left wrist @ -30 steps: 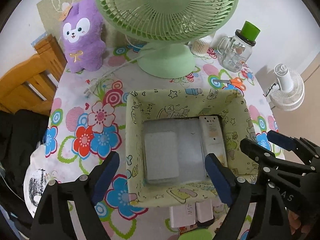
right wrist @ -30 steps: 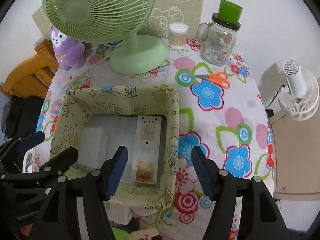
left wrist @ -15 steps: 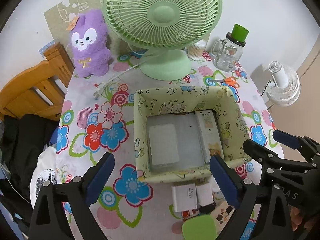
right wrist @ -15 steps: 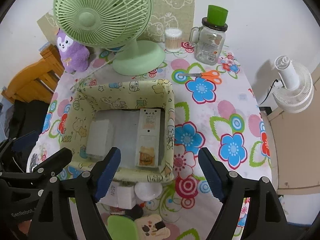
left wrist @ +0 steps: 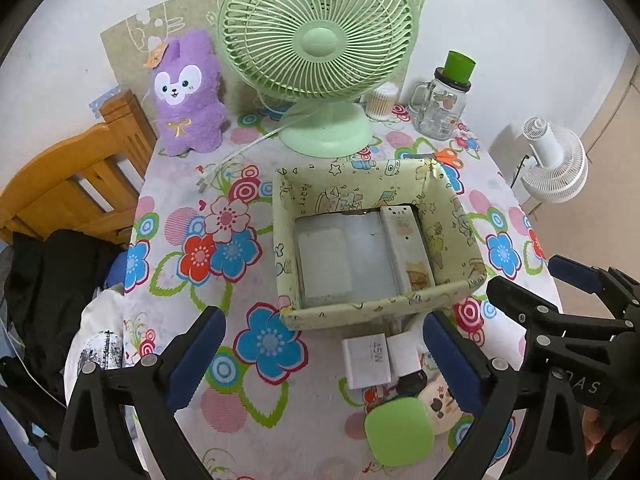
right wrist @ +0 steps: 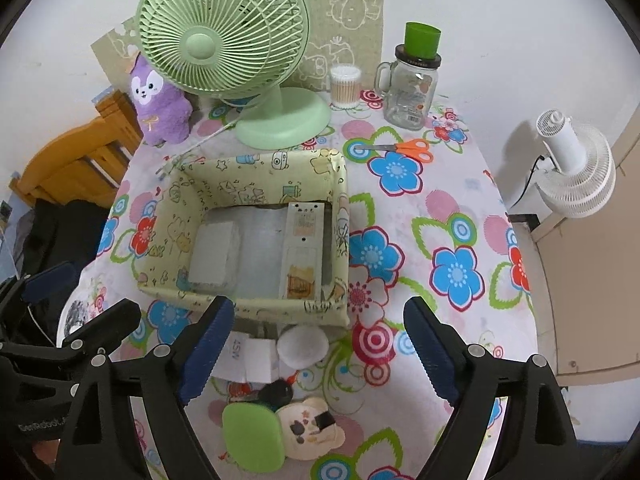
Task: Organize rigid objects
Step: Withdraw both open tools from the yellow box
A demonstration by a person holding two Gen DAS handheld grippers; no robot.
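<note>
A pale green fabric box sits mid-table. It holds a flat white box on the left and a long white carton on the right. In front of it lie a white charger block, a green rounded case, a cream bear-shaped item, a small black item and a white round pad. My left gripper and right gripper are both open and empty, above these loose items.
A green desk fan, purple plush, glass jar with green lid, cotton swab tub and orange scissors stand behind the box. A wooden chair is left, a white fan right.
Both grippers have pulled back and up from the box. The loose items in front of the box have come into view. Both stay open.
</note>
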